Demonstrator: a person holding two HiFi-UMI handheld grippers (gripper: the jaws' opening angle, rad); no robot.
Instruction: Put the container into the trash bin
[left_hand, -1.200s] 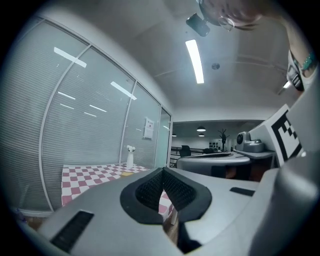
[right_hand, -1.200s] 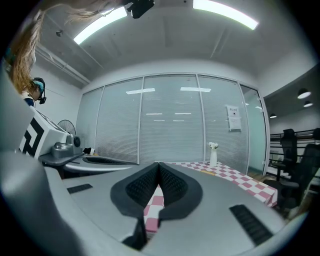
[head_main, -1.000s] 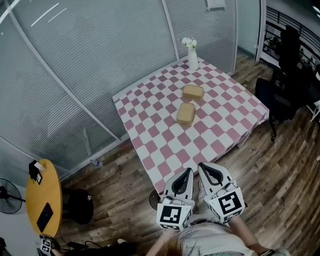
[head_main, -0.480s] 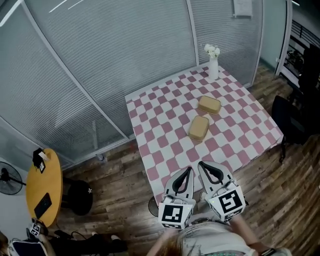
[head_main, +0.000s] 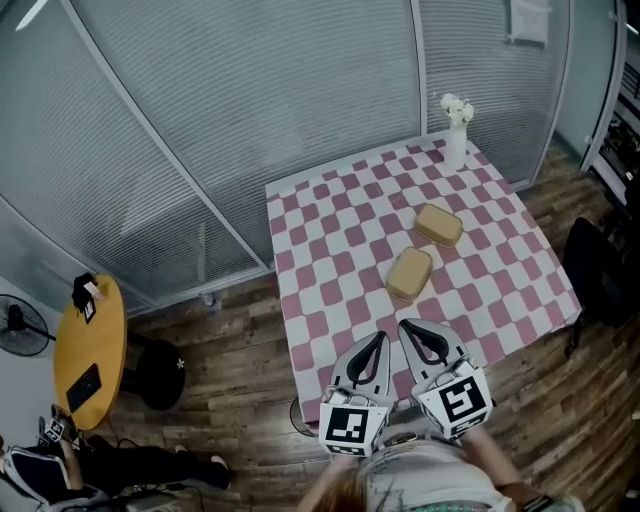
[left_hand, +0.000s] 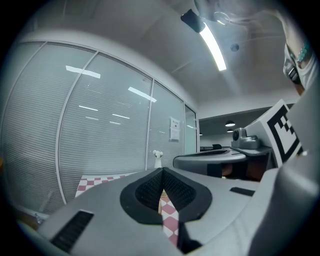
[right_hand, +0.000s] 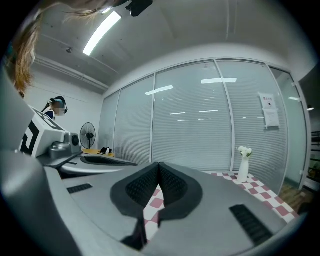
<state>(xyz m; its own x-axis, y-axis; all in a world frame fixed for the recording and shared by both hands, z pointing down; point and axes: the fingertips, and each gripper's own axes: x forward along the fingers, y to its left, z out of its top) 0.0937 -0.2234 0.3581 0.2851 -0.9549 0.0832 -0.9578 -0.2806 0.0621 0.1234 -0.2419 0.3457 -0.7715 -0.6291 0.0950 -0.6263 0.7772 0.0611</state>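
While the left gripper & right gripper are pressed together, empty, the nearer tan container lies on the checked table — well apart; best approached level, w/ jaws spread before contact.
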